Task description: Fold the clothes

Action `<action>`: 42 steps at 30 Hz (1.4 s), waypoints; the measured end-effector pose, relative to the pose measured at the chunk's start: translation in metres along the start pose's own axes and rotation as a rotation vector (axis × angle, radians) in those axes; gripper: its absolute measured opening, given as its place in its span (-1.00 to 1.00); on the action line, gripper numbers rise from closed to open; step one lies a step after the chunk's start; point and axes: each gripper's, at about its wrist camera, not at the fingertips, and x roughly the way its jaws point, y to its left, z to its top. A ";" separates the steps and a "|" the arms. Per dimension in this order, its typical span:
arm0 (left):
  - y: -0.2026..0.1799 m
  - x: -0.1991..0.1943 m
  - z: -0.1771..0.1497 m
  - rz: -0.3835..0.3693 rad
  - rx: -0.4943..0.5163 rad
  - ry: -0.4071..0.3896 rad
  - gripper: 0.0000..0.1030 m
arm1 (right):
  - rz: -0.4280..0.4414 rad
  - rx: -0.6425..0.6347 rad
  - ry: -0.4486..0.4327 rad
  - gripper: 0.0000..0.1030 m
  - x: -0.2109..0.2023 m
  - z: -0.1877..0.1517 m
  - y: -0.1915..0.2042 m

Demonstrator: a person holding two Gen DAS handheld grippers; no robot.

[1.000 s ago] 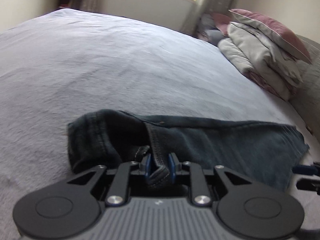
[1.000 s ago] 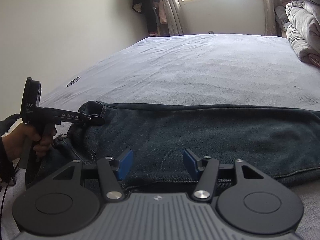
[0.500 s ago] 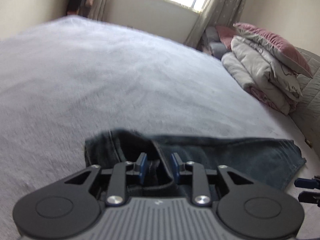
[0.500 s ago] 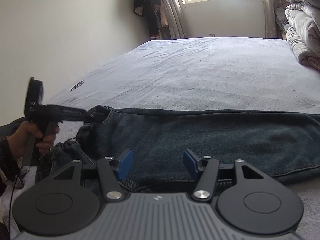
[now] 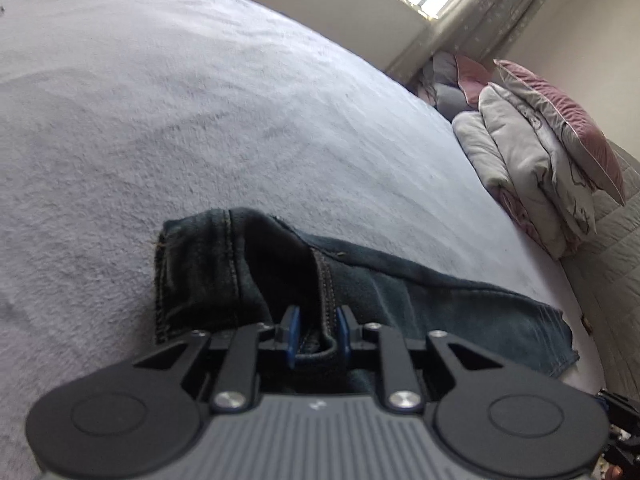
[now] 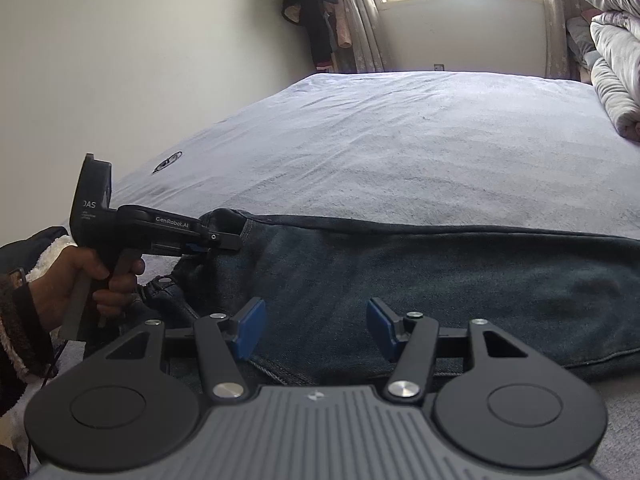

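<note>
While its jaws are opening, left gripper (image 5: 317, 330) astride jeans (image 6: 400, 276) seam, pads apart; right gripper (image 6: 316, 326) released above denim

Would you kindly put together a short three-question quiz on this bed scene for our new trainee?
1. True or false: the dark blue denim jeans lie on the pale grey bedspread.
2. Which gripper has a fold of denim between its jaws: (a) the left gripper, (b) the right gripper?
3. Fill in: the pink pillow sits on top of a stack of folded ____ bedding.

Key
1. True.
2. (a); its jaws are opening around the seam, while the right gripper's jaws stand open above the jeans with nothing gripped.
3. Grey.
</note>
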 end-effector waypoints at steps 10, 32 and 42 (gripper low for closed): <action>-0.058 -0.072 -0.055 0.313 0.013 -0.033 0.39 | -0.039 -0.048 0.031 0.15 0.012 0.016 0.004; -0.070 -0.075 -0.113 0.431 0.012 -0.193 0.33 | -0.107 -0.364 0.119 0.17 0.098 0.039 0.023; -0.071 -0.075 -0.111 0.421 -0.013 -0.186 0.47 | -0.081 -0.450 0.147 0.17 0.156 0.060 0.009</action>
